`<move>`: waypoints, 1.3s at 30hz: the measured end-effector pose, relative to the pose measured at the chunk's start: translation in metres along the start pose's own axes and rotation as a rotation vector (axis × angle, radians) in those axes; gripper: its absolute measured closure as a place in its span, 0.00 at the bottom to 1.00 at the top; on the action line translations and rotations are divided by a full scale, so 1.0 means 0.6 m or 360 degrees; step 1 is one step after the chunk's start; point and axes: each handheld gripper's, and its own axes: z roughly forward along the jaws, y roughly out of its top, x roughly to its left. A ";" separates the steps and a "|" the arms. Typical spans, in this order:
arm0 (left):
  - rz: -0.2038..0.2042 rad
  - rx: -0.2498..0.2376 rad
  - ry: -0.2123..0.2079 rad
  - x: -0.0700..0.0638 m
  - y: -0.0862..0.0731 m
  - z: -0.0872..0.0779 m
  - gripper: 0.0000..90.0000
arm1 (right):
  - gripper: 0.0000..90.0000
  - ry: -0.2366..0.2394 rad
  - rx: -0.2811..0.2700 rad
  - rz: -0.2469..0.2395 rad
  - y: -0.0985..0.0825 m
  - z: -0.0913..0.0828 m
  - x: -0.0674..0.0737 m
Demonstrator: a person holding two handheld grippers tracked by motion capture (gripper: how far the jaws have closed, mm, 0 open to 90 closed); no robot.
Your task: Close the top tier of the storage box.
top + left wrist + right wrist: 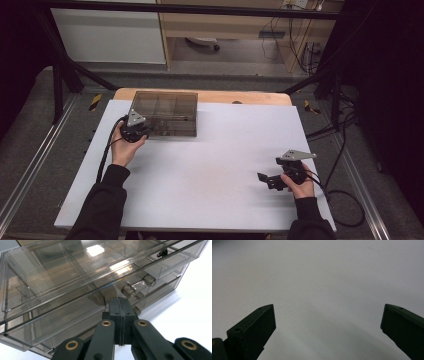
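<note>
Drawer box (166,114), smoked clear plastic, at desk (210,165) eleven o'clock.
Left tongs (120,305) closed (tips at its front); right tongs (328,322) open, four o'clock.

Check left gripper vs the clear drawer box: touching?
Cannot tell. In the left gripper view the left gripper, jaws shut together, has its tips right at the drawer box front near a handle, but neither contact nor gap shows plainly.

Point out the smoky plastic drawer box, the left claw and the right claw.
drawer box (172,107): high view, on its top panel.
left claw (121,307): left gripper view, at its closed tips.
right claw (328,315): right gripper view, midway between its spread tips.
</note>
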 end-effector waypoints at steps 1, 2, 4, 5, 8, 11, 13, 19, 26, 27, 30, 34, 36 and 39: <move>0.0002 -0.0003 0.0004 0.000 0.000 0.000 1.00 | 0.01 -0.0003 -0.0001 -0.0003 0.000 0.000 0.000; 0.0001 -0.0007 0.0006 0.000 0.000 0.001 1.00 | 0.01 -0.0001 -0.0001 0.0002 0.000 0.000 0.000; -0.0001 -0.0015 0.0010 0.001 -0.001 0.002 1.00 | 0.01 -0.0002 0.0001 -0.0003 0.000 0.000 0.000; 0.0002 -0.0018 0.0014 0.001 0.000 0.003 1.00 | 0.01 -0.0003 0.0001 -0.0002 0.000 0.000 0.000; 0.0003 -0.0028 0.0019 0.001 0.000 0.004 1.00 | 0.01 -0.0007 0.0000 -0.0005 0.000 0.000 0.000; 0.0001 -0.0032 0.0022 0.001 0.000 0.005 1.00 | 0.01 -0.0004 -0.0003 -0.0004 0.000 -0.001 0.000; 0.0004 -0.0034 0.0026 0.001 0.000 0.006 1.00 | 0.01 -0.0006 -0.0002 -0.0005 0.000 -0.001 0.000; 0.0005 -0.0056 0.0040 0.000 0.000 0.007 1.00 | 0.01 -0.0006 0.0000 -0.0006 0.000 -0.001 0.001; 0.0008 -0.0061 0.0048 0.000 0.000 0.010 1.00 | 0.01 -0.0004 -0.0001 -0.0003 0.000 -0.001 0.001; 0.0008 -0.0061 0.0049 0.000 0.000 0.010 1.00 | 0.01 -0.0004 -0.0001 -0.0006 0.000 -0.001 0.001; 0.0006 -0.0057 0.0050 0.001 -0.001 0.011 1.00 | 0.01 -0.0003 -0.0001 -0.0004 0.000 -0.001 0.001; -0.0009 -0.0041 0.0032 0.001 -0.002 0.010 1.00 | 0.01 -0.0003 -0.0003 -0.0008 0.000 0.000 0.000; -0.0015 -0.0038 0.0013 0.000 -0.003 0.007 1.00 | 0.01 -0.0001 -0.0003 -0.0006 0.000 0.000 0.001; -0.0024 -0.0011 -0.0017 -0.005 -0.004 0.002 1.00 | 0.01 -0.0001 -0.0013 -0.0007 0.001 -0.002 0.001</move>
